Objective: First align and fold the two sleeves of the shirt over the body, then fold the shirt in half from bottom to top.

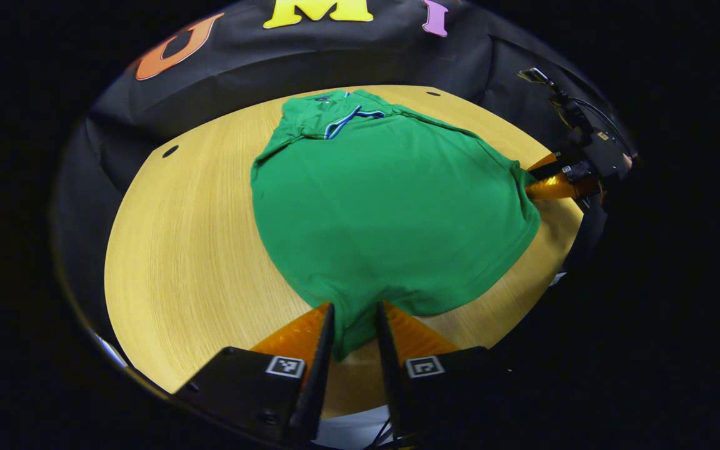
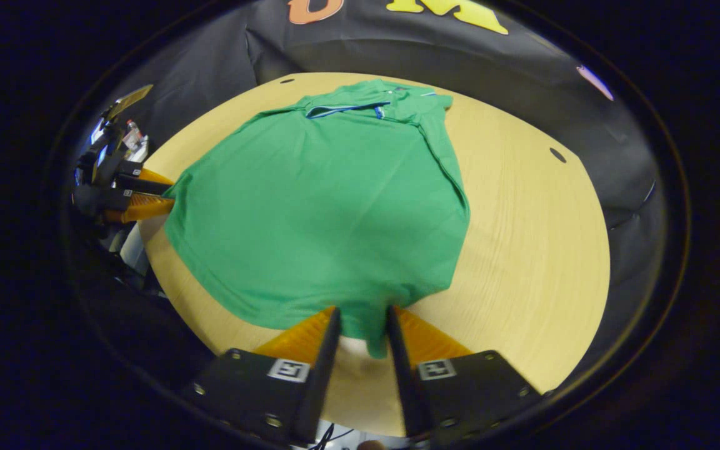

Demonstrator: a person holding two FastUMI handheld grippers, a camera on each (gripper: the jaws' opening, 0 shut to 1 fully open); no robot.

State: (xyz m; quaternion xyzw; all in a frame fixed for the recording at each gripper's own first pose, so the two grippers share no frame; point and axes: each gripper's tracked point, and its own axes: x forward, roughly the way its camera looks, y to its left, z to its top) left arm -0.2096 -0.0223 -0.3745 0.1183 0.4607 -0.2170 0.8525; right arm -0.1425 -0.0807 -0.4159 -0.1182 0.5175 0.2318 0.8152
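Left tool: my left tool (image 1: 355,325) sits at the near edge of the surface, its two fingers closed on a bunched corner of the shirt's hem, cloth pinched between them. In the right gripper view it shows at the far left (image 2: 169,192), at the shirt's other bottom corner.
Shirt: green shirt (image 1: 391,206) lies spread on the surface, collar at the far end near the wall, hem toward me. The sleeves lie folded in over the body, so the outline is a plain rounded block. The collar (image 1: 350,115) has a blue and white trim.
Surface: round, pale wood surface (image 1: 191,250), with small dark holes near its far rim.
Right tool: my right tool (image 2: 363,328) is clamped on the hem's other corner, a tongue of green cloth hanging between its fingers. In the left gripper view it shows at the right edge (image 1: 532,181), touching the shirt's side.
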